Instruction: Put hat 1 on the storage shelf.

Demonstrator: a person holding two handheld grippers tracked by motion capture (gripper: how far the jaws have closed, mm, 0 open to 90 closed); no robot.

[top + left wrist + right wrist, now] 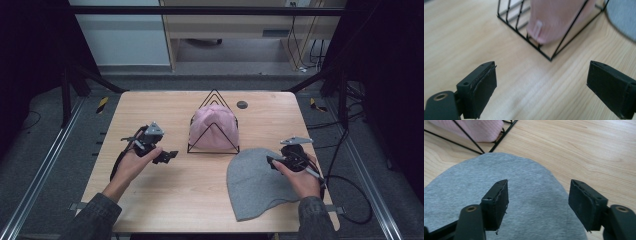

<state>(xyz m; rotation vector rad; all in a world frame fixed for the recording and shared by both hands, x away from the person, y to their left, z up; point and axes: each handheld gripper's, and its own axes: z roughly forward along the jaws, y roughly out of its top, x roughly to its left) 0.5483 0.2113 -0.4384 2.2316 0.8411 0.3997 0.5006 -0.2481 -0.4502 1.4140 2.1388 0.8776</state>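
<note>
The high view looks forward and down over the whole tabletop (pixel 165 200) from the person's side. Each gripper view sits low and close above it; all three share the wire rack (pixel 214 127) holding the pink hat (pixel 559 17)

Grey beanie (pixel 255 182), plain heathered knit. Pink ribbed beanie (pixel 212 127) in black wire rack (pixel 214 148). Light woodgrain bench (pixel 185 185). Black tongs (pixel 168 155).

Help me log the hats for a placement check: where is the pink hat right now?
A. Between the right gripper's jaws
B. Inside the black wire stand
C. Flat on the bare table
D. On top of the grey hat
B: the pink hat sits within the black wire stand, wires crossing in front of it.
</note>
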